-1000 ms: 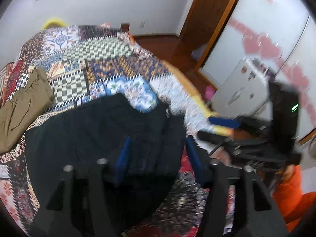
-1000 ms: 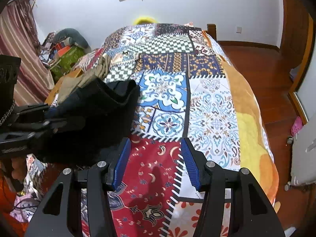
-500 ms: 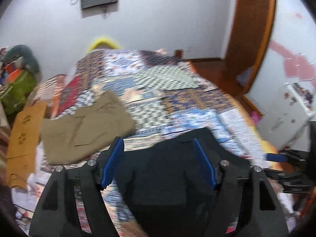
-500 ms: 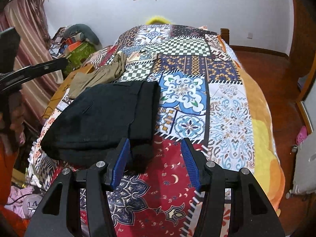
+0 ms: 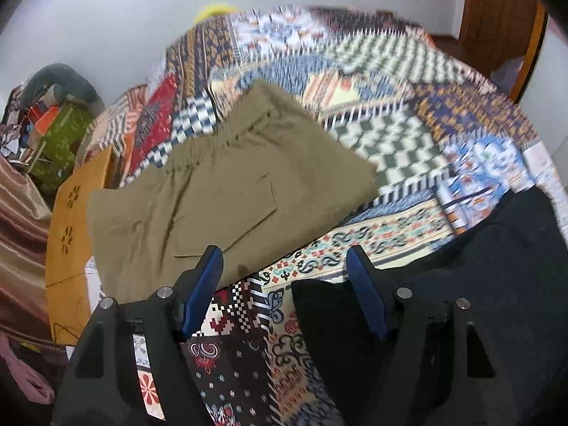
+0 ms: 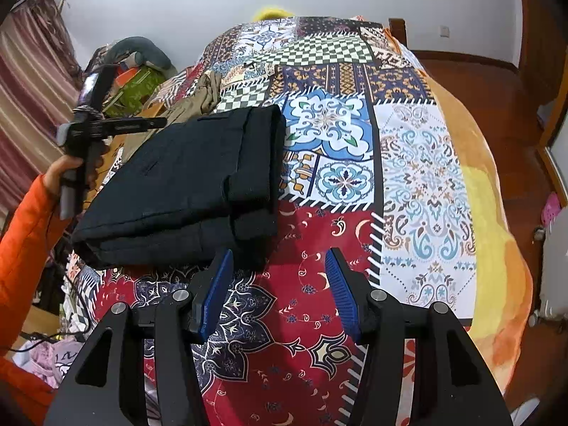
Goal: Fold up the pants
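Black pants [image 6: 184, 181] lie folded at centre left, apparently finished; left gripper [image 5: 284, 280] and right gripper [image 6: 278, 280] hover with jaws apart, empty; khaki pants [image 5: 227, 191] await folding.

Patchwork quilt [image 6: 419, 177] (wooden floor [image 6: 497, 81] beyond)

- Bed, patchwork quilt [image 6: 419, 177] in checkered, floral and paisley panels, orange-yellow border at one edge.
- Folded black pants [image 6: 184, 184], lying flat on quilt.
- Khaki pants [image 5: 227, 198], spread on quilt beside the black pair, apart.
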